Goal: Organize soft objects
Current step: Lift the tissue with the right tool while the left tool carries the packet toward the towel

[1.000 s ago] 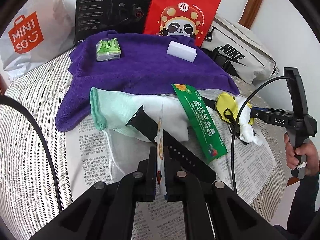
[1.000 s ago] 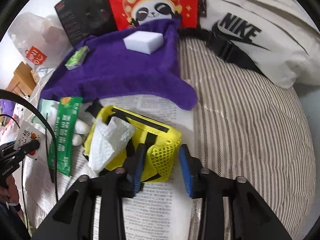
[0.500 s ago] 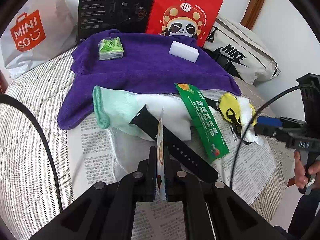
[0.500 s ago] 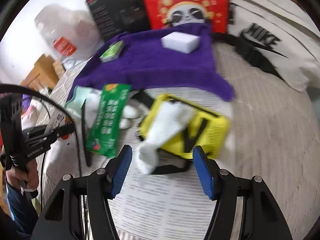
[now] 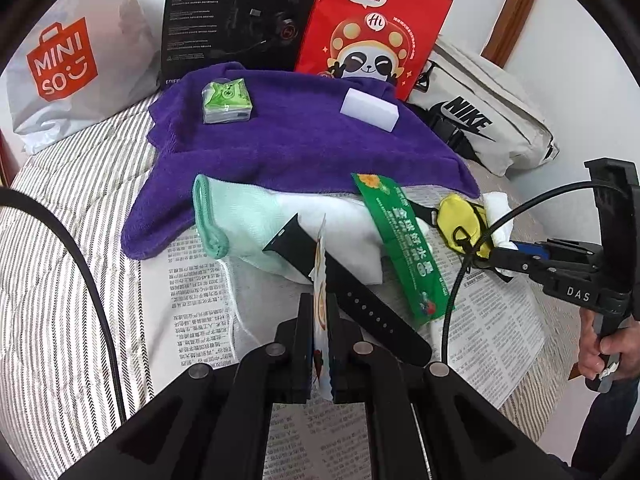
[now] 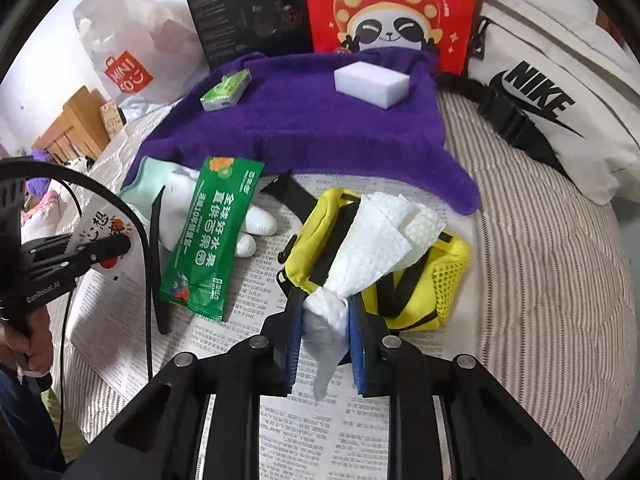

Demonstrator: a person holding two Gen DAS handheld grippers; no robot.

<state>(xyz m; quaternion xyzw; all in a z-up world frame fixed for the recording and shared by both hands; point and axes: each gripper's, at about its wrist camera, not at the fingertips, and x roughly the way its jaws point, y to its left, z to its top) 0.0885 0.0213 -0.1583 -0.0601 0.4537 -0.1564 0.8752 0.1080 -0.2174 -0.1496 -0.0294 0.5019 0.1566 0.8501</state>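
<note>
Two grippers are both clamped on something. The right gripper (image 6: 325,312) has just closed its blue-padded jaws on the twisted lower end of a crumpled white paper towel (image 6: 384,236), whose loose upper part fans out toward one o'clock across a yellow mesh pouch with black straps (image 6: 440,276). The left gripper (image 5: 319,320) pinches a thin white printed packet (image 5: 320,276) edge-on, so its own view shows only a sliver; the right wrist view, at nine o'clock, shows that packet's flat face (image 6: 102,228) with orange print.

From the left view the towel and pouch sit small at three o'clock, partly behind the right gripper's black frame, and a person's hand (image 5: 600,344) grips its handle low at the right edge. The right view shows the other hand (image 6: 28,336) at eight o'clock holding the left tool.

Beyond the left jaws, at twelve o'clock, a black perforated watch strap (image 5: 352,292) lies over a mint-and-white knit glove (image 5: 248,220), with a long green snack wrapper (image 5: 400,240) at one o'clock. All rest on newspaper (image 5: 192,300) over a striped bed cover (image 5: 60,240). Farther up, a purple towel (image 5: 300,140) carries a green tissue pack (image 5: 226,102) and a white sponge block (image 5: 370,110).
</note>
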